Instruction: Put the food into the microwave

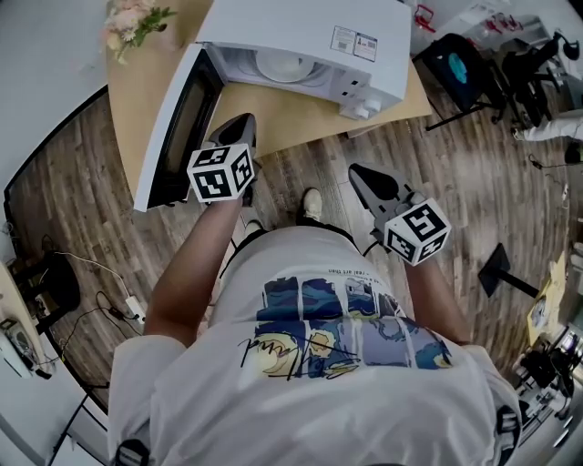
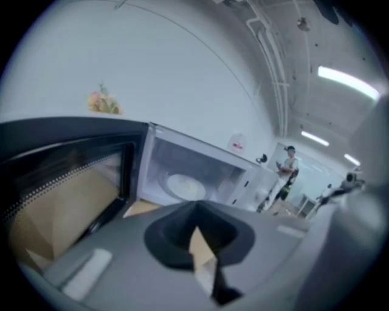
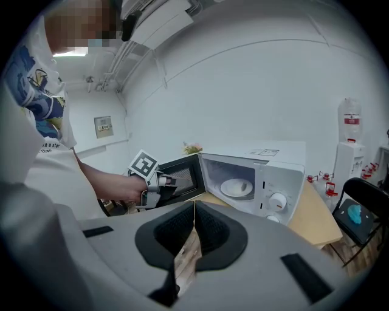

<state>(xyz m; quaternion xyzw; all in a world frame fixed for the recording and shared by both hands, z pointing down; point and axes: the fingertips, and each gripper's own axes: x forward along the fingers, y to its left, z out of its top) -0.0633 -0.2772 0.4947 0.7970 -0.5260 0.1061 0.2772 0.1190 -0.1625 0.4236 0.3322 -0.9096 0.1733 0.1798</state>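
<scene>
Head view: the open microwave was seen ahead, the left gripper nearer it. Left gripper view: its jaws were seen together, empty, with a white dish ahead inside, food not discernible. Right gripper view: the right gripper was likewise closed on nothing.

Microwave, flowers cropped by head view's upper edge.

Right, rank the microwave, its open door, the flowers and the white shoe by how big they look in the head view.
Largest to smallest:
1. microwave
2. open door
3. flowers, partly cut off by the frame edge
4. white shoe, smallest, though it lies lower, on the floor, so farther from the camera
</scene>
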